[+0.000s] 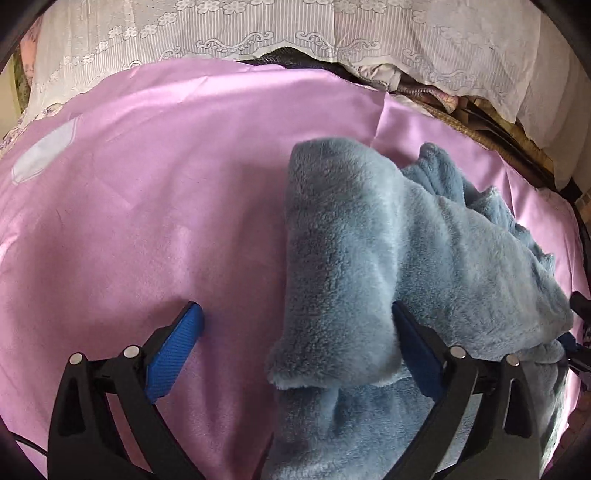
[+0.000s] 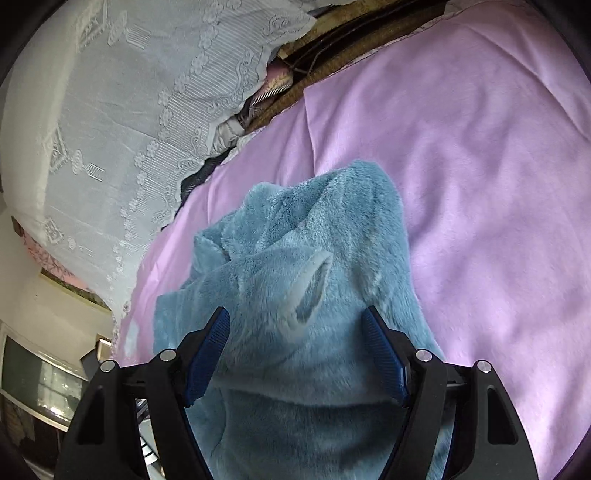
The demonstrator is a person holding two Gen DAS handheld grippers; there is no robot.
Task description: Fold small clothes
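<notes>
While spread, right claw (image 2: 295,325) straddles fleece garment (image 2: 306,236).

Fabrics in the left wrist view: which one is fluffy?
The blue fleece garment, plush and piled; the pink sheet under it is smooth, the white curtain thin lace.

The scene is seen from two fisheye cameras, each mounted behind a gripper and directed forward and steeply down along its two fingers. In the left wrist view the left gripper (image 1: 295,328) is held close above the pink sheet (image 1: 147,221), with the blue garment (image 1: 369,240) near on the right side and the lace cloth (image 1: 258,33) across the top. In the right wrist view the right gripper (image 2: 295,328) is held directly over the same garment (image 2: 314,240), very near, and the sheet (image 2: 480,184) and the lace cloth (image 2: 110,129) are shared with the other view.
</notes>
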